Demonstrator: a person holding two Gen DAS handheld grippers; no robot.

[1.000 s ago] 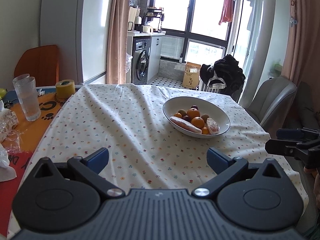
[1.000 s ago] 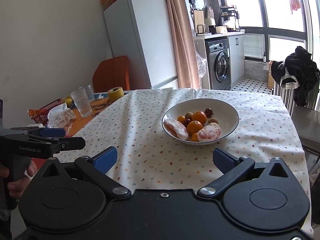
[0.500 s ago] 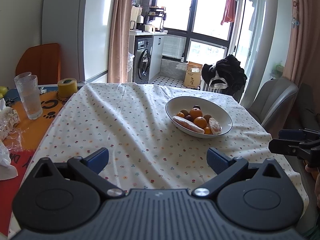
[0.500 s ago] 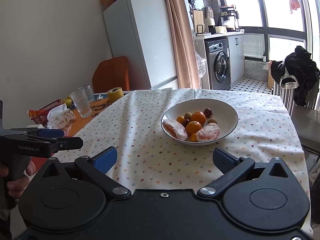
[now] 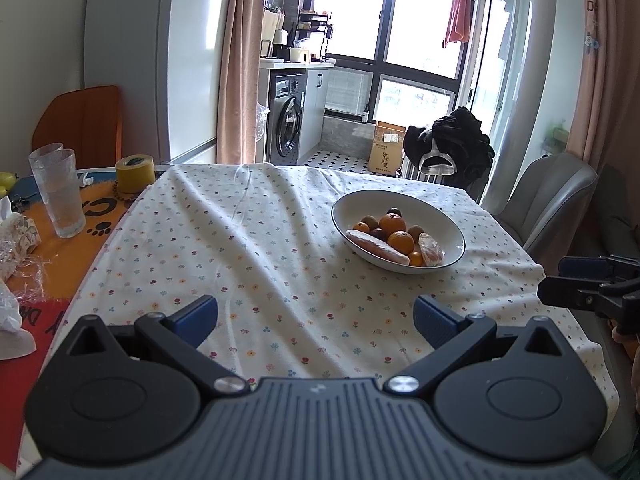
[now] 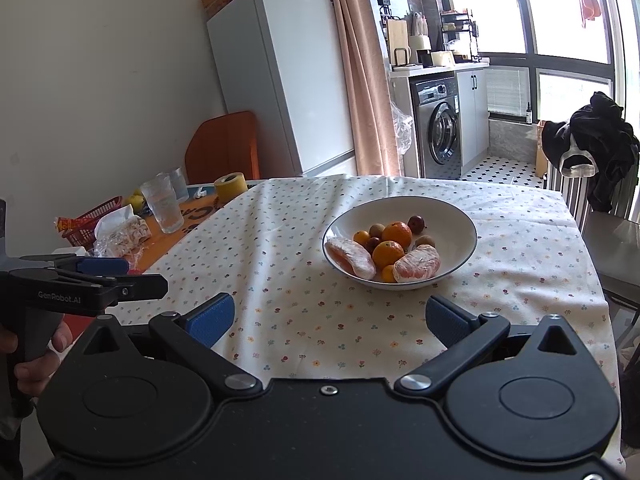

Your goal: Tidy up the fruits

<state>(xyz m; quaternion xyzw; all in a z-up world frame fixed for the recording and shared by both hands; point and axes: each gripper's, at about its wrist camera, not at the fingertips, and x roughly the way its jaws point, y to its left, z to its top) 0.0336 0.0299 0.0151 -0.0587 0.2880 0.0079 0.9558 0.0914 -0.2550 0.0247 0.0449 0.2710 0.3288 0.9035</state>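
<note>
My left hand-held gripper (image 5: pixel 316 316) hung at the bottom of its frame with jaws spread wide and empty, and my right hand-held gripper (image 6: pixel 326 318) was likewise apart over the flowered worktop (image 6: pixel 312 320). Beyond them, right of centre, the white bowl (image 6: pixel 466 226) held the fruits (image 6: pixel 386 250). I judged the oranges firm and round, best pinched across their middles, while the wrapped peeled segments looked soft and slippery. Only the right view showed the red basket (image 6: pixel 92 216) at middle left.
</note>
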